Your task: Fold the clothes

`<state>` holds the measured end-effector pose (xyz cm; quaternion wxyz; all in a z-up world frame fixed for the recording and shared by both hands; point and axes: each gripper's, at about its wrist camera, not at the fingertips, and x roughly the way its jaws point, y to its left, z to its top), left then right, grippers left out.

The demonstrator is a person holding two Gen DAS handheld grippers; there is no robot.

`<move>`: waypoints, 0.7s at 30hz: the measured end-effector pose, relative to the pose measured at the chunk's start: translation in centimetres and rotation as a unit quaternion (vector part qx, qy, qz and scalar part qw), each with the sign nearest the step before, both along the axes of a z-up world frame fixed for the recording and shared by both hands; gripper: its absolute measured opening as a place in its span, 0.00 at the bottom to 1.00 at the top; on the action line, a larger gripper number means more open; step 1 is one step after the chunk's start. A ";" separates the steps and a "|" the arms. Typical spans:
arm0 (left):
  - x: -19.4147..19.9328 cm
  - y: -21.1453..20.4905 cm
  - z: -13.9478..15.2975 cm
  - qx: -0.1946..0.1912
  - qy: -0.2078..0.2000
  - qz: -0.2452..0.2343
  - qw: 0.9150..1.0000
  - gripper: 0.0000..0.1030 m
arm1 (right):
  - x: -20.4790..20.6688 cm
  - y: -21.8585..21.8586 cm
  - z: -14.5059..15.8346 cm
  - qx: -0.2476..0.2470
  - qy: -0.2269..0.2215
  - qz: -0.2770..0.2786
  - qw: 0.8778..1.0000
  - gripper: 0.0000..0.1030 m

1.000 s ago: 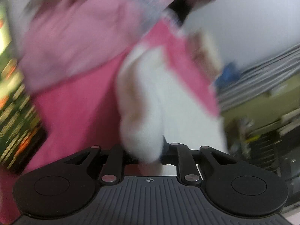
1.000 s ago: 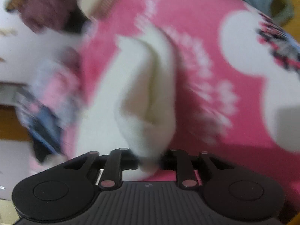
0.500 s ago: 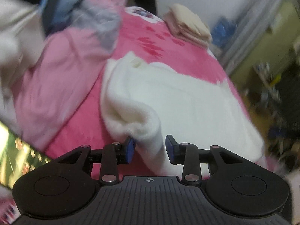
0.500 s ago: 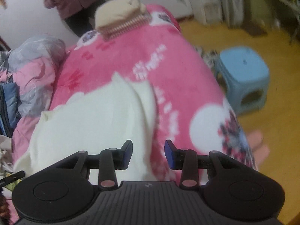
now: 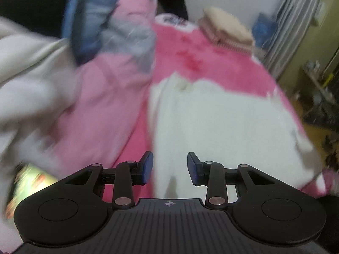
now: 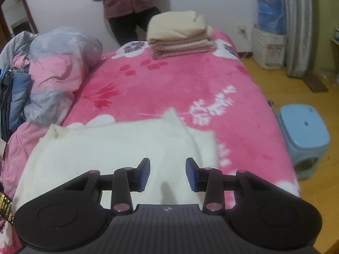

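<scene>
A white fleece garment (image 6: pixel 118 146) lies spread flat on the pink bed blanket (image 6: pixel 173 84), filling the near part of both wrist views. My left gripper (image 5: pixel 170 167) hovers above the garment (image 5: pixel 220 127); its jaws are opening and nothing sits between the blue pads. My right gripper (image 6: pixel 167 174) hangs over the garment's near edge, jaws apart and empty. A folded stack of beige and pink striped clothes (image 6: pixel 180 33) rests at the far end of the bed and shows blurred in the left wrist view (image 5: pixel 226 33).
A heap of pink, grey and blue bedding (image 6: pixel 55 72) piles up along the bed's left side. A person (image 6: pixel 129 6) in a dark pink jacket stands at the far wall. A blue plastic stool (image 6: pixel 303 135) sits on the wooden floor at the right.
Both grippers let go of the white garment and opened. They rose and rolled level, and the garment now lies flat on the bed.
</scene>
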<state>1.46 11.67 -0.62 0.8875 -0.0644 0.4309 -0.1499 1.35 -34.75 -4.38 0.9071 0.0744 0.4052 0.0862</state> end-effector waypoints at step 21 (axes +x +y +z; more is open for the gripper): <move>12.5 -4.5 -7.3 0.032 -0.098 0.035 0.994 0.21 | 9.9 23.3 -6.0 -0.149 -0.104 0.429 0.885 0.34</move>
